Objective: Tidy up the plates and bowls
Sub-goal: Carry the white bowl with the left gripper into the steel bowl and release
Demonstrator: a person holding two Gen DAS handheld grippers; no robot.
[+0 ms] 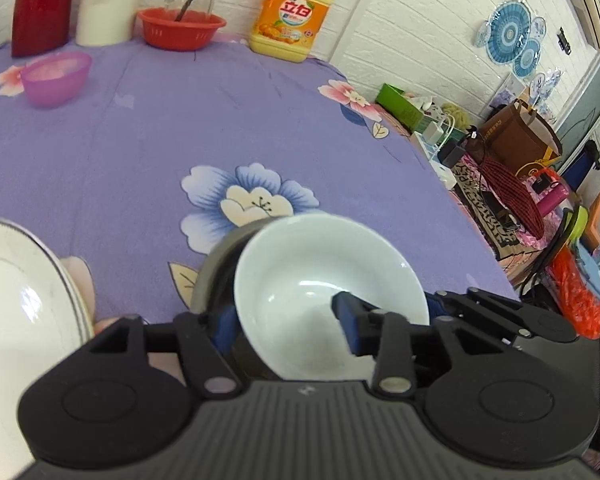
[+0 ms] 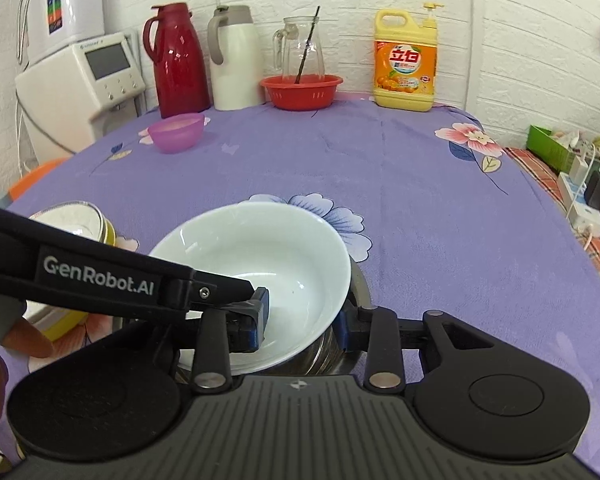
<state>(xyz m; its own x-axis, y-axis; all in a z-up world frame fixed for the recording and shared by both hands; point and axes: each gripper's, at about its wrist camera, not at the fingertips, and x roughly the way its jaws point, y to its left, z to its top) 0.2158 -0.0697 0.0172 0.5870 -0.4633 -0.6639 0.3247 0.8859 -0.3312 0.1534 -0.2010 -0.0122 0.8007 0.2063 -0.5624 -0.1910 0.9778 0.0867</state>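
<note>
A white bowl [image 1: 324,276] [image 2: 256,276] is tilted over a steel bowl [image 1: 216,264] [image 2: 356,292] on the purple flowered tablecloth. My left gripper [image 1: 284,324] is shut on the white bowl's rim, one finger inside, one outside. My right gripper [image 2: 300,320] also grips the white bowl's near rim, left finger inside, right finger outside against the steel bowl. The left gripper's arm [image 2: 80,276] crosses the right wrist view. A stack of white plates [image 1: 24,312] lies at the left, and also shows in the right wrist view [image 2: 80,216] with a yellow one beneath.
A purple plastic bowl [image 2: 176,132] sits at the far left. At the back stand a red thermos [image 2: 178,60], a white thermos [image 2: 234,56], a red basket with a glass jug [image 2: 302,90] and a yellow detergent bottle [image 2: 404,60]. The table edge drops off on the right [image 1: 480,240].
</note>
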